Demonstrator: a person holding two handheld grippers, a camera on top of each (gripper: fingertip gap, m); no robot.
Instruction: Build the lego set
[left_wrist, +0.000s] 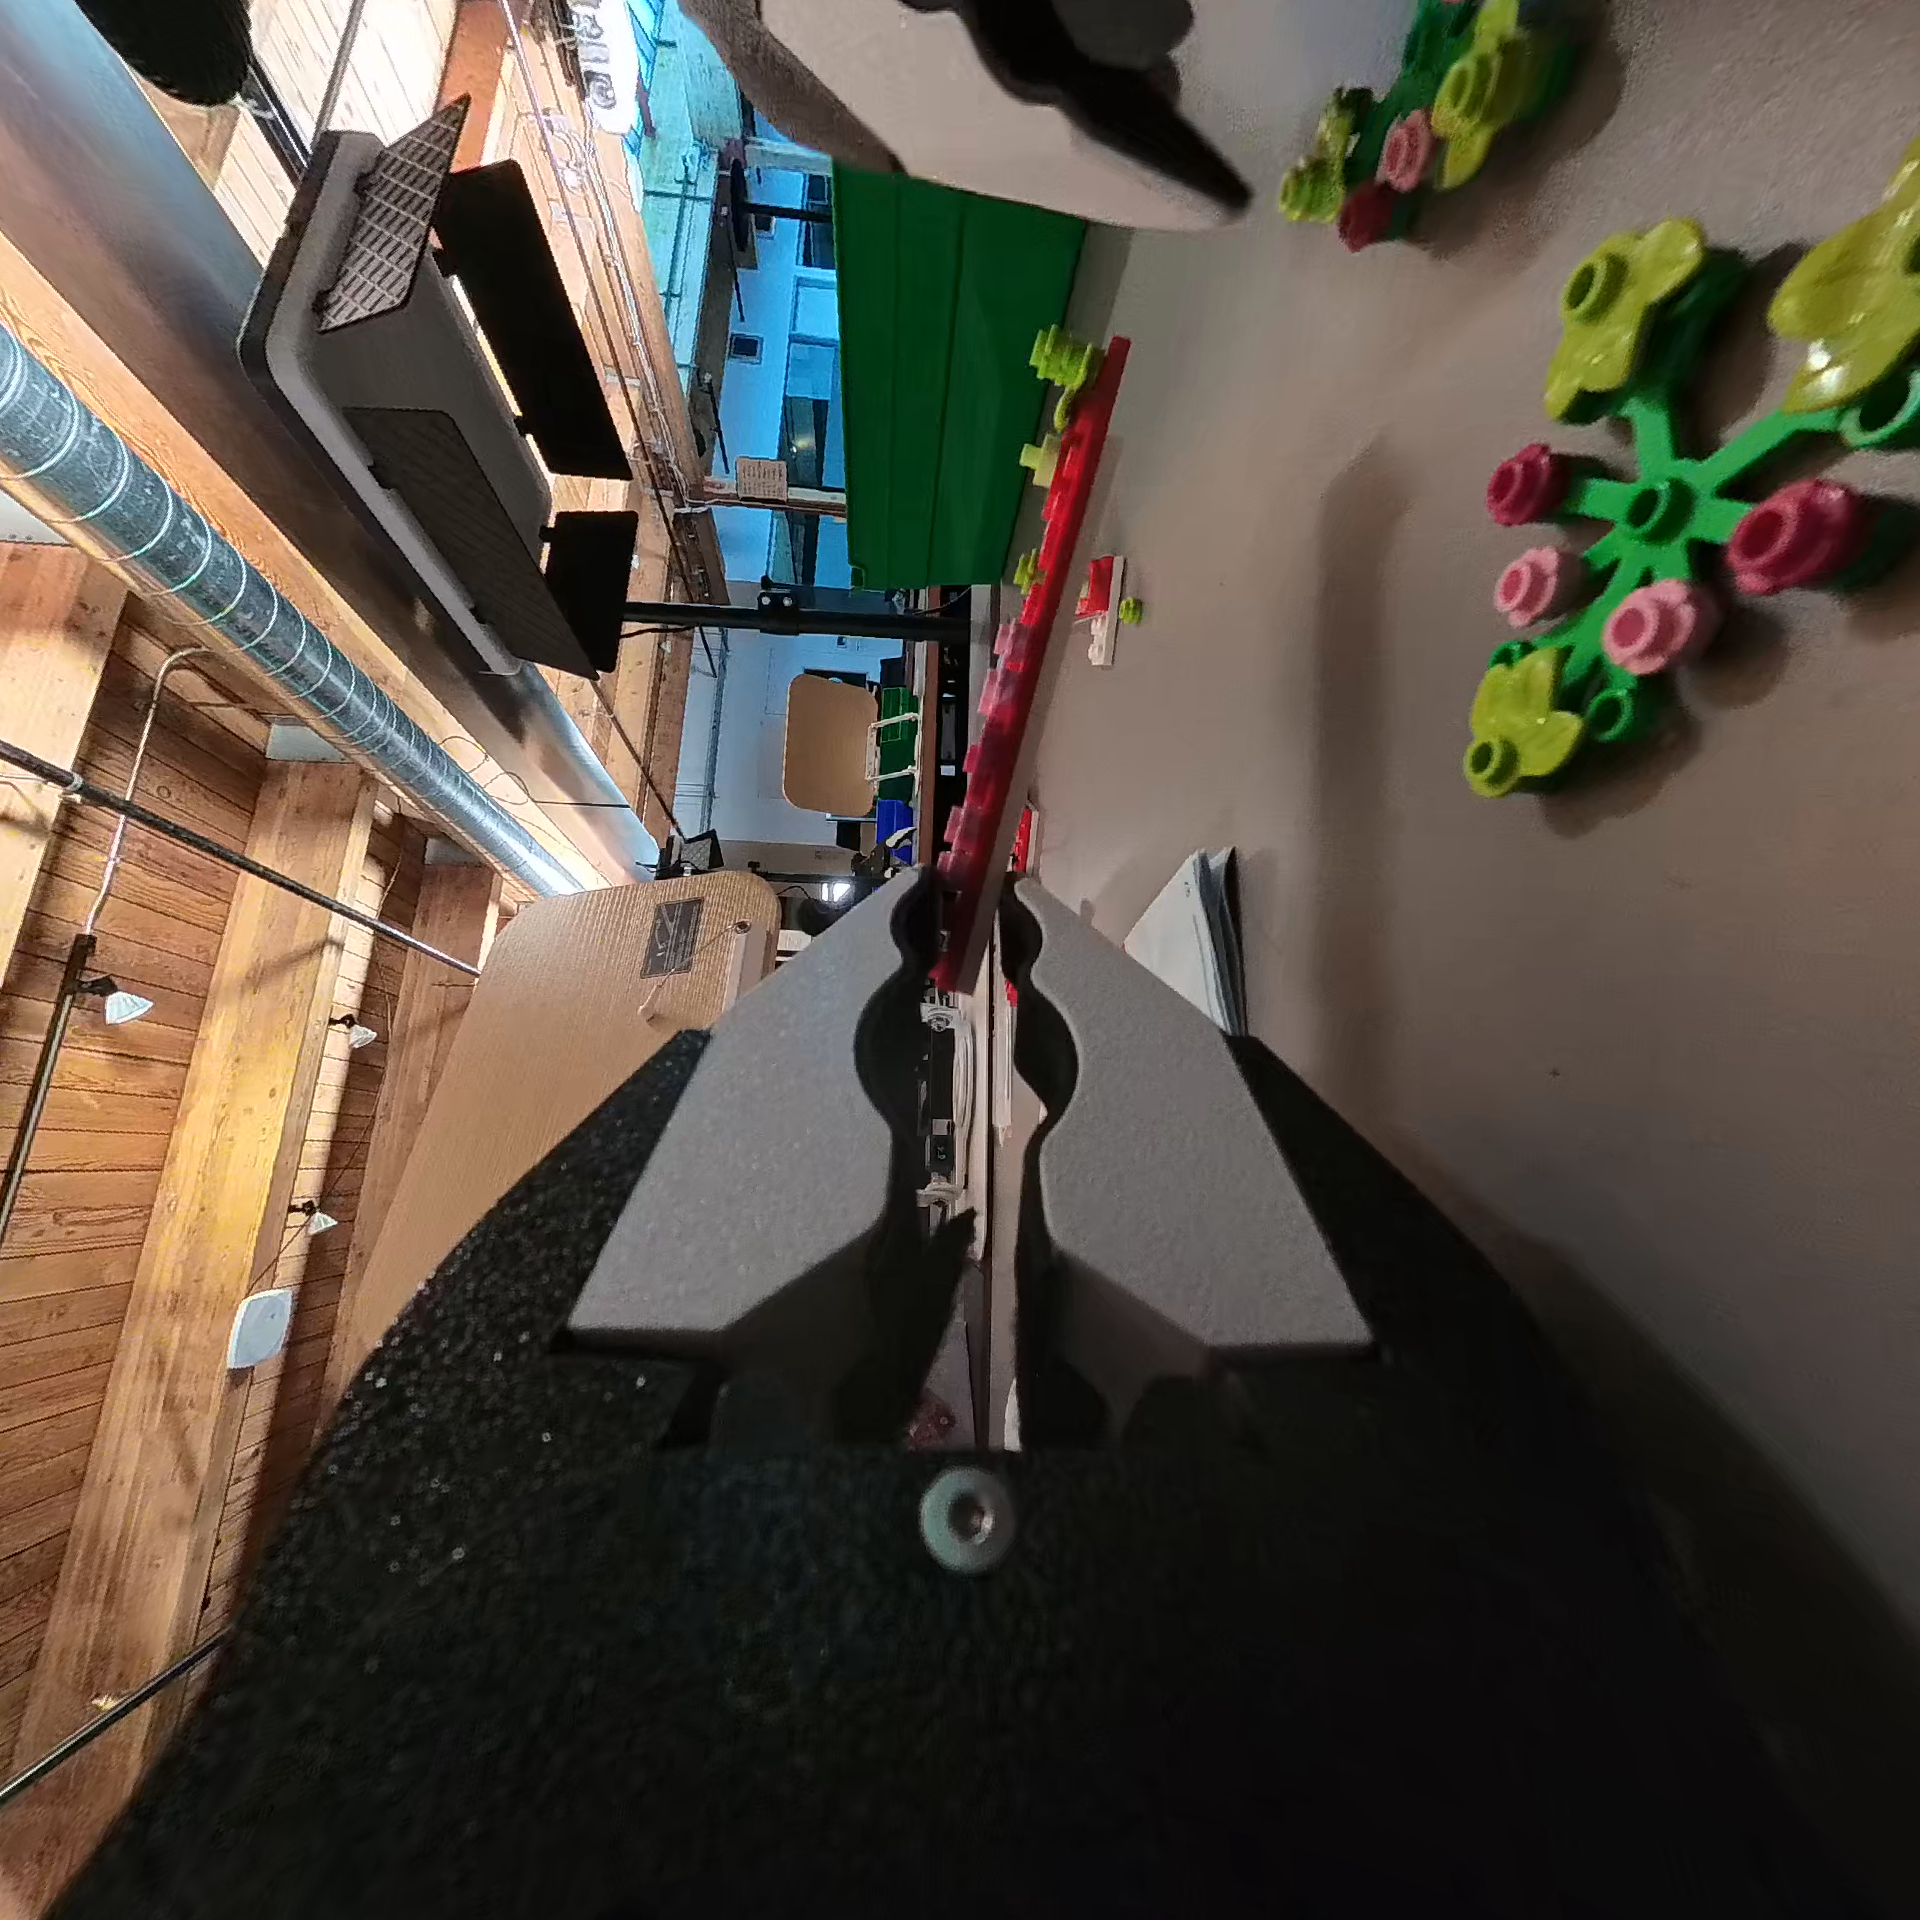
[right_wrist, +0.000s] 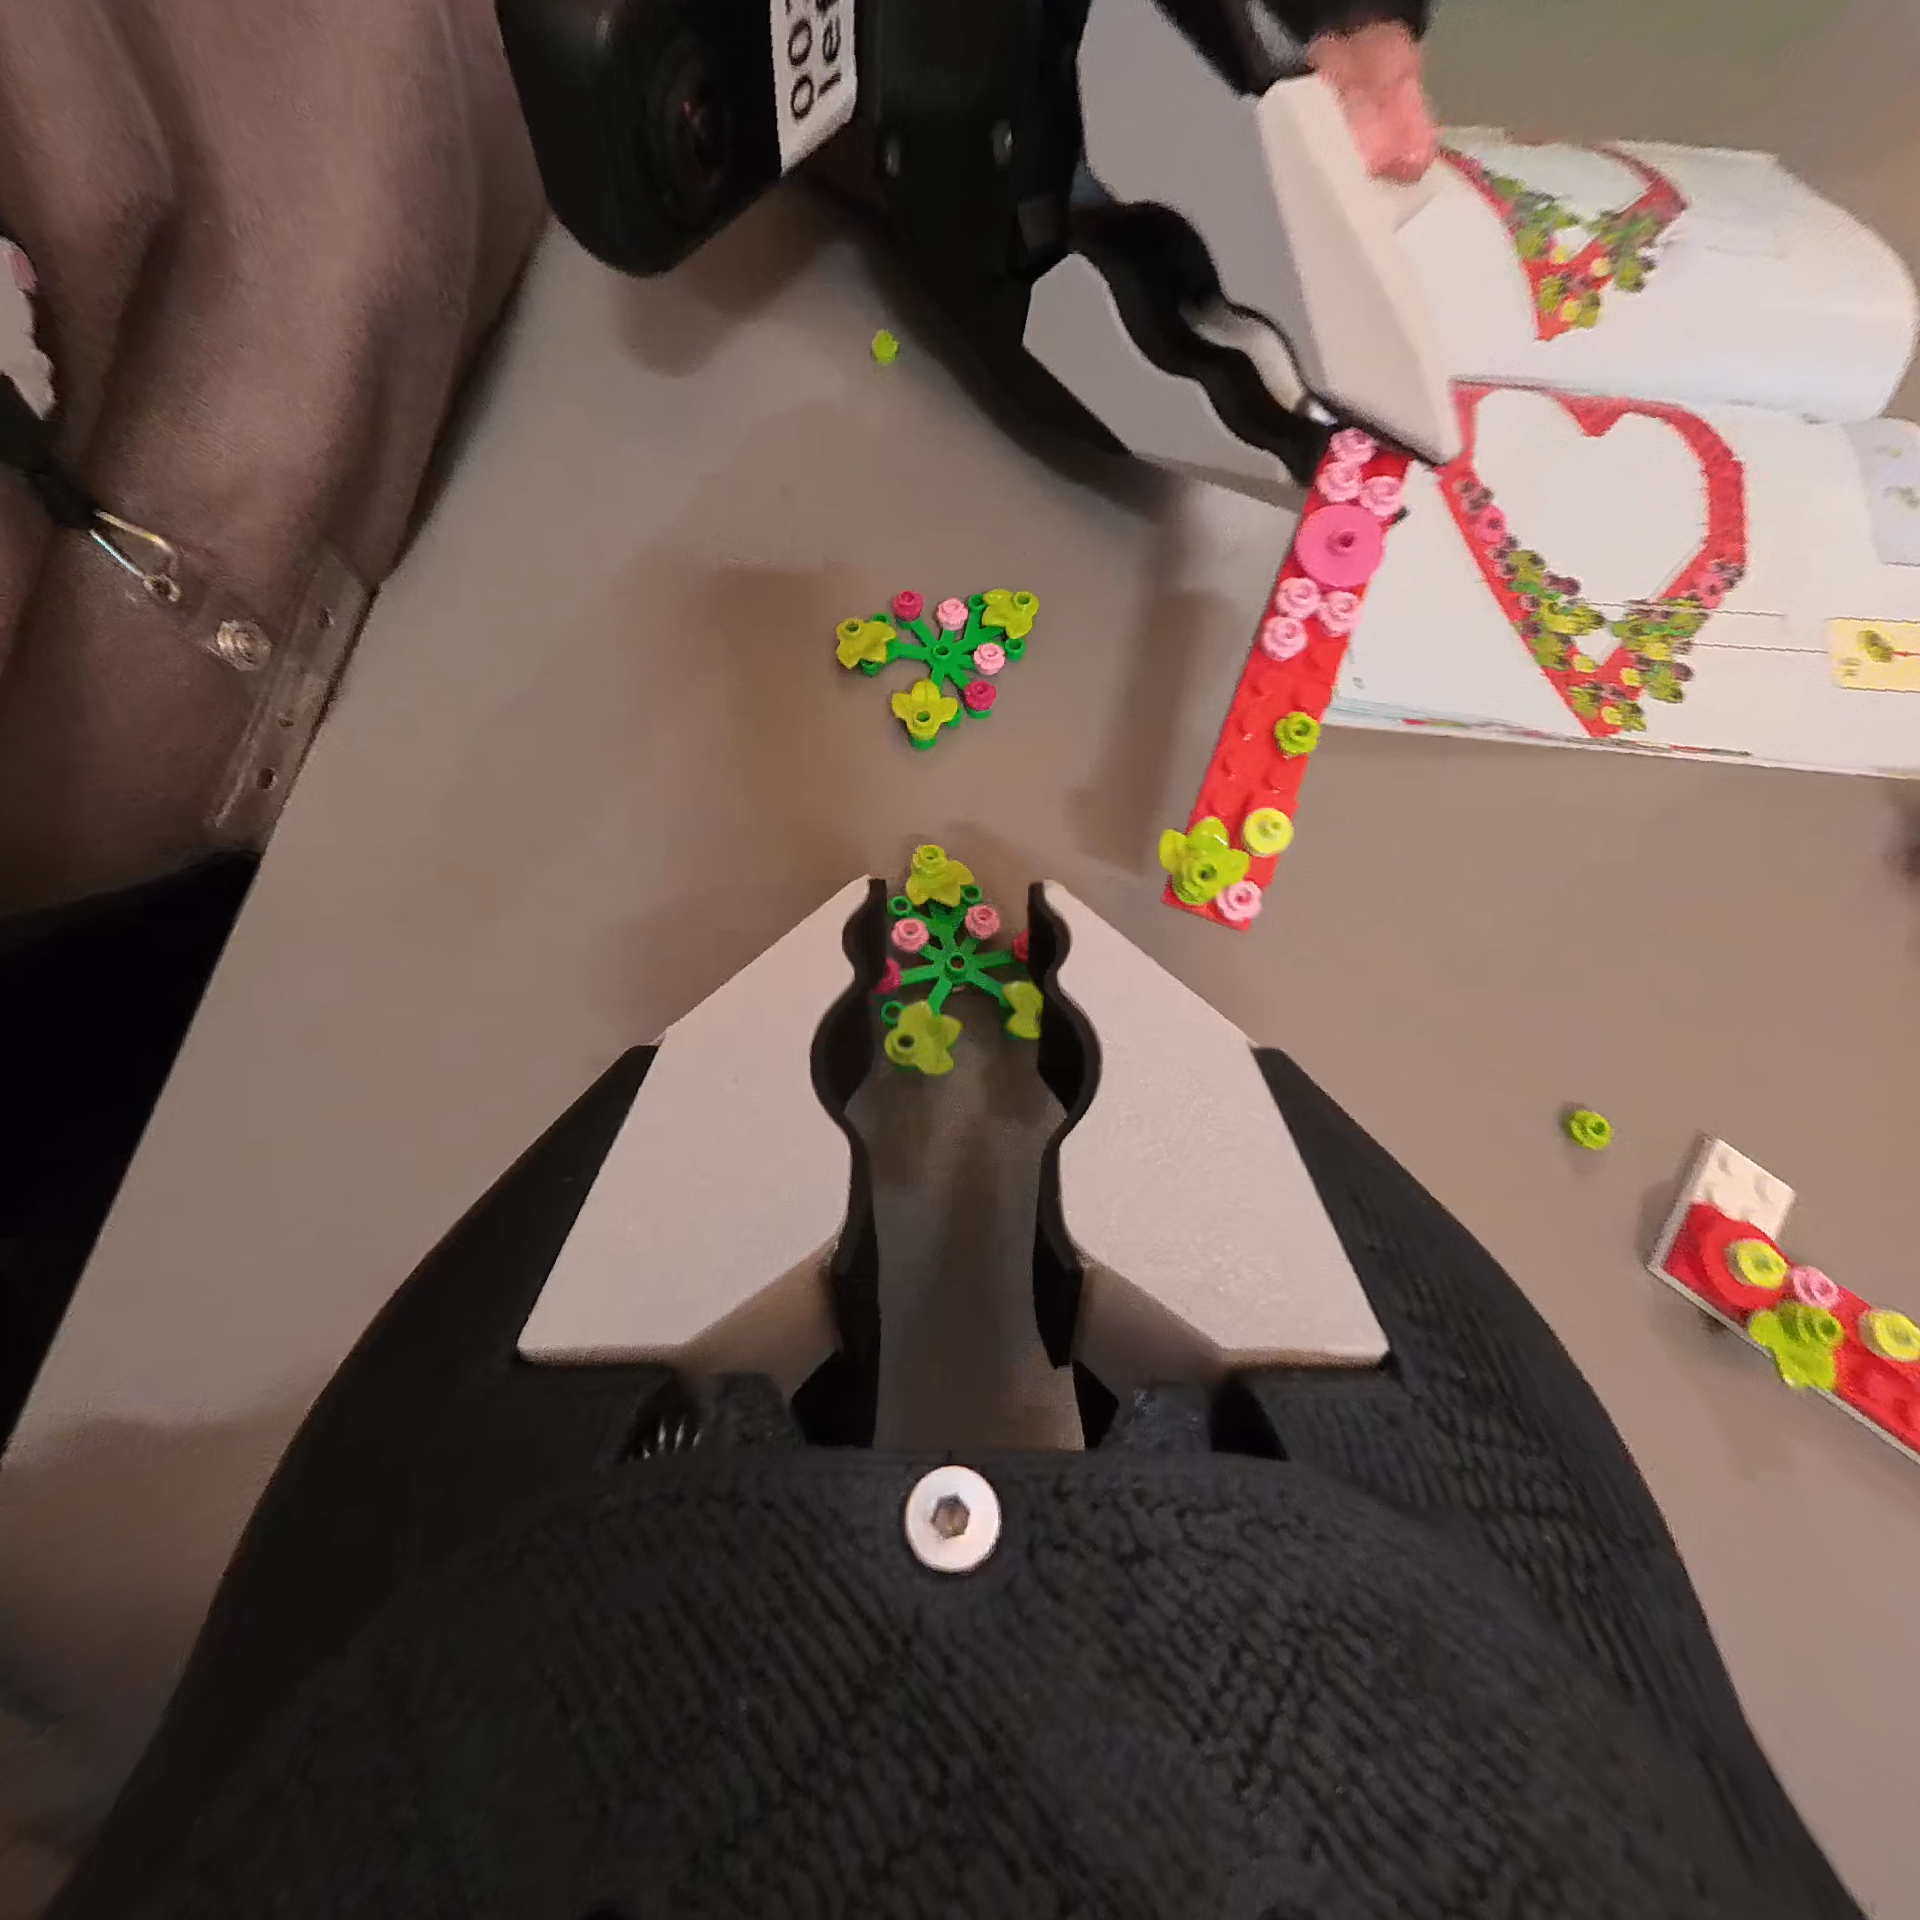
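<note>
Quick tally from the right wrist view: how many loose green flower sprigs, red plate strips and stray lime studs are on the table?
Green flower sprigs: 2, one lying free, one between the right tool's fingers
Red plate strips: 2, a long one held by the left tool, a shorter one with a white end
Stray lime studs: 2
Total: 6

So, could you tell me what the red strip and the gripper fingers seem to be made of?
Red strip: glossy moulded plastic, judging by its studs and sheen. Right gripper fingers: matte, light, finely grained faces, probably printed plastic; their dark wavy inner pads look rubbery, though I can't be sure.
</note>
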